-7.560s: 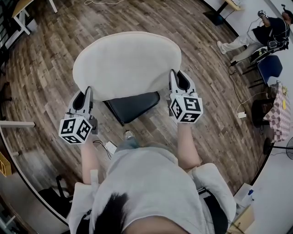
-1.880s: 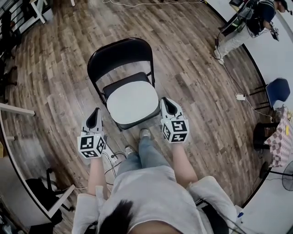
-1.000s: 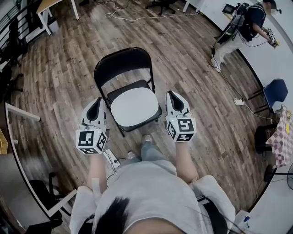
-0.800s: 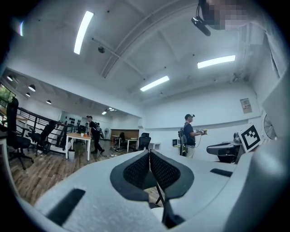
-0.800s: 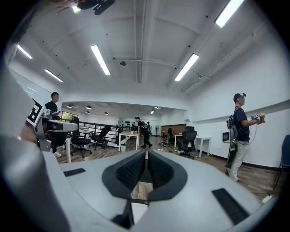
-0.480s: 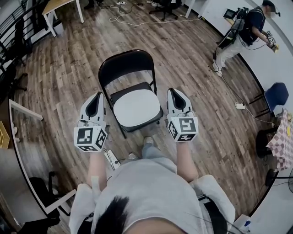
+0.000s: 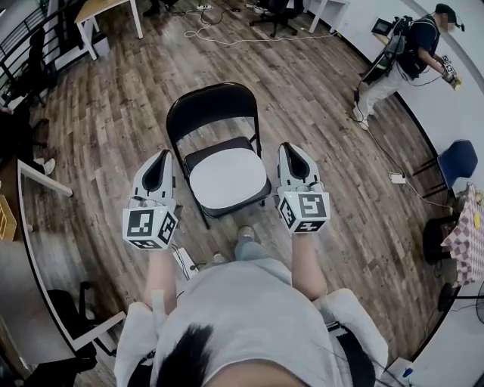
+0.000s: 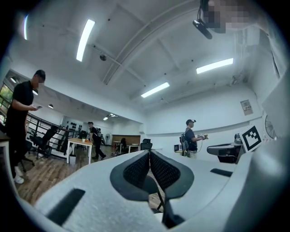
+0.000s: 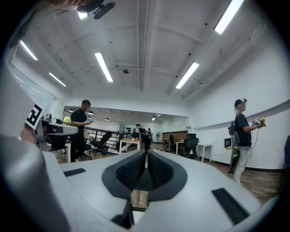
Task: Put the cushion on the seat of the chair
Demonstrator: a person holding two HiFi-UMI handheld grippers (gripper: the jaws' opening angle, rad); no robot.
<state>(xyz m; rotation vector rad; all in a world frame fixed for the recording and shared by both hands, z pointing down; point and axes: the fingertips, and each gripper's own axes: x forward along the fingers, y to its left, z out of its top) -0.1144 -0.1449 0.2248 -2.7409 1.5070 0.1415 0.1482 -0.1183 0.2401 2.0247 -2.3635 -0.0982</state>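
Note:
A black folding chair point(image 7: 212, 110) stands on the wood floor in the head view. The pale round cushion point(image 7: 228, 178) lies flat on its seat. My left gripper point(image 7: 162, 156) hovers left of the seat and my right gripper point(image 7: 290, 149) hovers right of it. Both are clear of the chair and the cushion. In the left gripper view the left gripper point(image 8: 149, 152) has its black pads pressed together with nothing between them. The right gripper point(image 9: 146, 153) in its own view is shut and empty too.
The person's feet point(image 7: 243, 234) stand just in front of the chair, with a power strip point(image 7: 184, 263) and cables on the floor beside them. Another person point(image 7: 412, 53) stands at the far right near the wall. A blue chair point(image 7: 461, 162) is at the right and a white table point(image 7: 106, 11) at the top left.
The cushion, first held between both grippers above the chair, now lies on the seat. Both grippers have let go, shut, and risen beside the chair.

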